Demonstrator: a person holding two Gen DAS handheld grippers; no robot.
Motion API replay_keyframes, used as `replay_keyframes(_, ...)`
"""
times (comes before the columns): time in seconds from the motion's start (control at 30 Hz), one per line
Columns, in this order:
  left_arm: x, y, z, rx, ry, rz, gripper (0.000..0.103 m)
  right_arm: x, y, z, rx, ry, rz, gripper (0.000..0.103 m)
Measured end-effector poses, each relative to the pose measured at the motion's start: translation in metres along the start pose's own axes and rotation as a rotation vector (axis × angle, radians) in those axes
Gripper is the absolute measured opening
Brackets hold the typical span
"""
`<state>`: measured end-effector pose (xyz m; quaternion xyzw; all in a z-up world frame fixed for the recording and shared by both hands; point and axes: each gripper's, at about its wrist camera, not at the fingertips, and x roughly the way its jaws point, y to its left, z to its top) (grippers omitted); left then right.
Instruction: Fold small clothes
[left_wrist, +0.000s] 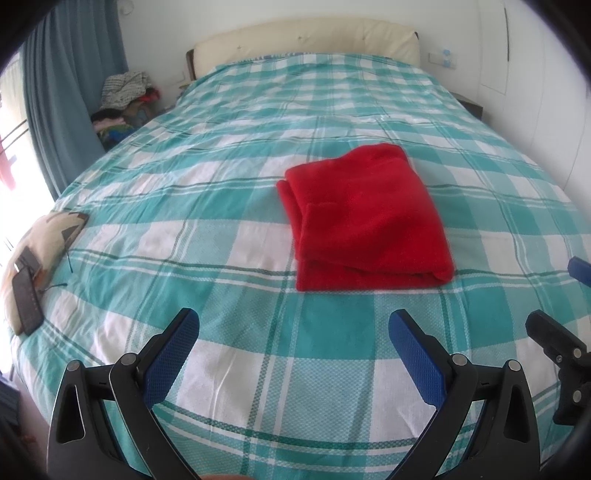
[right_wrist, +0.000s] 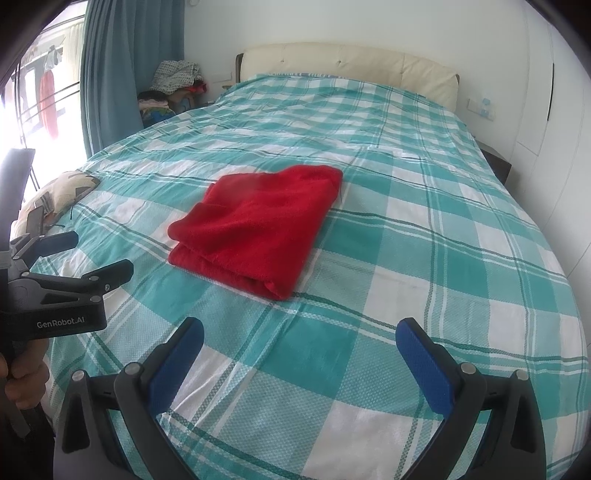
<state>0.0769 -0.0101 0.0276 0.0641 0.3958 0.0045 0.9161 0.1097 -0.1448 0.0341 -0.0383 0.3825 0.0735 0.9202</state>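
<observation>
A red fleece garment lies folded into a thick rectangle on the teal and white checked bedspread; it also shows in the right wrist view. My left gripper is open and empty, hovering over the bedspread short of the garment's near edge. My right gripper is open and empty, also short of the garment, to its right. The left gripper shows from the side at the left of the right wrist view. Part of the right gripper shows at the right edge of the left wrist view.
A patterned cushion with a dark phone-like object lies at the bed's left edge. A cream headboard is at the far end. A pile of clothes sits by the blue curtain. White wardrobe doors stand to the right.
</observation>
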Motion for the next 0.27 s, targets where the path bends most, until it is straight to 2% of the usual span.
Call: replay_keyframes(0.27,-0.0003,0.0004,-0.0006,-0.008,-0.013,0.04,0.103,-0.001,-0.0011,0.0005,0.001,-0.006,-0.005,0.102)
